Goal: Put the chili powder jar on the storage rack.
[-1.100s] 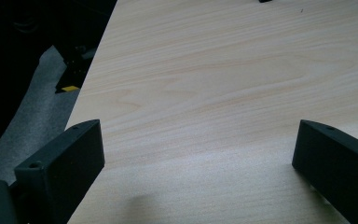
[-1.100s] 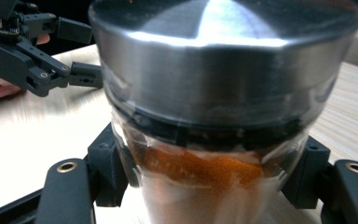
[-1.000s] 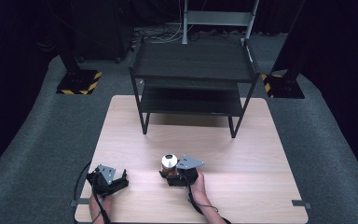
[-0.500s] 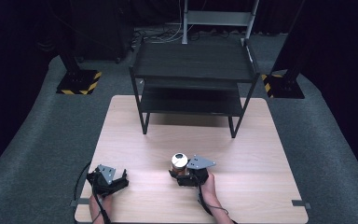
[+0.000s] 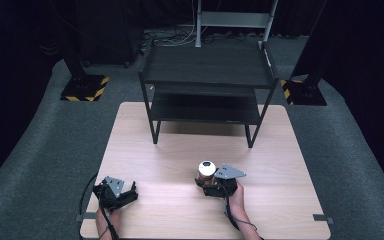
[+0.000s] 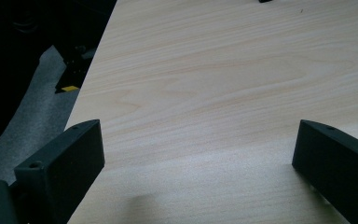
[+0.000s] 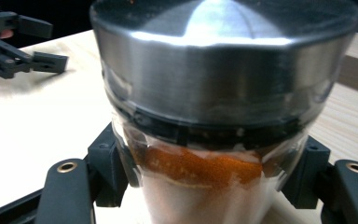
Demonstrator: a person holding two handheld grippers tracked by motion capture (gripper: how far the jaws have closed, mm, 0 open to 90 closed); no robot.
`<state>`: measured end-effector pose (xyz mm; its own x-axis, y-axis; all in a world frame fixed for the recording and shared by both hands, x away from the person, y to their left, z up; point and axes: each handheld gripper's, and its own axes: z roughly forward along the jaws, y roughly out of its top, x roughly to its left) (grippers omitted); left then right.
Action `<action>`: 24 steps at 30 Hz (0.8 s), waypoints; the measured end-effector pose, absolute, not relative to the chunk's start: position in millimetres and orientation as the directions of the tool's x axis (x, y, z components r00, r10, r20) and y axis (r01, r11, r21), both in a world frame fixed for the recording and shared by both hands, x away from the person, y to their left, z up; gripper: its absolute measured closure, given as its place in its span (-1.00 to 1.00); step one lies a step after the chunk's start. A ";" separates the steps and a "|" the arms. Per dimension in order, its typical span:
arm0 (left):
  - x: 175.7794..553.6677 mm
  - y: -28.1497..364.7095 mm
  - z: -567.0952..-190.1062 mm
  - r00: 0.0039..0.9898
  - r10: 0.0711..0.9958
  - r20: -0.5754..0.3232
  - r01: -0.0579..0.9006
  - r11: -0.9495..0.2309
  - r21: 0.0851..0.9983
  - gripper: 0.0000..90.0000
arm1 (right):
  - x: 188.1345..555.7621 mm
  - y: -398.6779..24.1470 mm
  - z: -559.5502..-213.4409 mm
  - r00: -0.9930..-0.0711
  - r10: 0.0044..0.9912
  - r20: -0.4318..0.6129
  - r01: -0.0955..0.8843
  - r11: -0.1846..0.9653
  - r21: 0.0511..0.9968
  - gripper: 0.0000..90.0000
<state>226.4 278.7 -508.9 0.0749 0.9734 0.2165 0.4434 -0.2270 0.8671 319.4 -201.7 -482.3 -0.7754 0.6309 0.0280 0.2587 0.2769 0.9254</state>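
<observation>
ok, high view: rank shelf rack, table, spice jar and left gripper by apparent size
1. table
2. shelf rack
3. left gripper
4. spice jar, partly hidden by the right gripper; close to the left gripper, so that order is unsure.

Clear spice jar (image 5: 206,172), orange powder inside, metal lid, upright

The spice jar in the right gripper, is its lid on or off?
On. The spice jar wears its silver lid over the orange powder, and the right gripper holds it upright.
</observation>
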 end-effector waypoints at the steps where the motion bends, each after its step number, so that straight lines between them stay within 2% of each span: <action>1: 226.4 278.6 -509.0 0.075 0.973 0.216 0.443 -0.227 0.867 -0.95 | 317.8 -205.9 -481.0 -0.764 0.645 0.021 0.259 0.276 0.925 -0.32; 12: 226.3 278.4 -509.0 0.075 0.973 0.218 0.443 -0.229 0.867 -0.95 | 309.1 -224.2 -473.7 -0.697 0.717 0.011 0.281 0.258 0.924 -0.32; 24: 226.3 278.3 -509.1 0.075 0.973 0.220 0.442 -0.230 0.867 -0.95 | 296.1 -218.9 -456.2 -0.536 0.843 -0.047 0.336 0.264 0.904 -0.32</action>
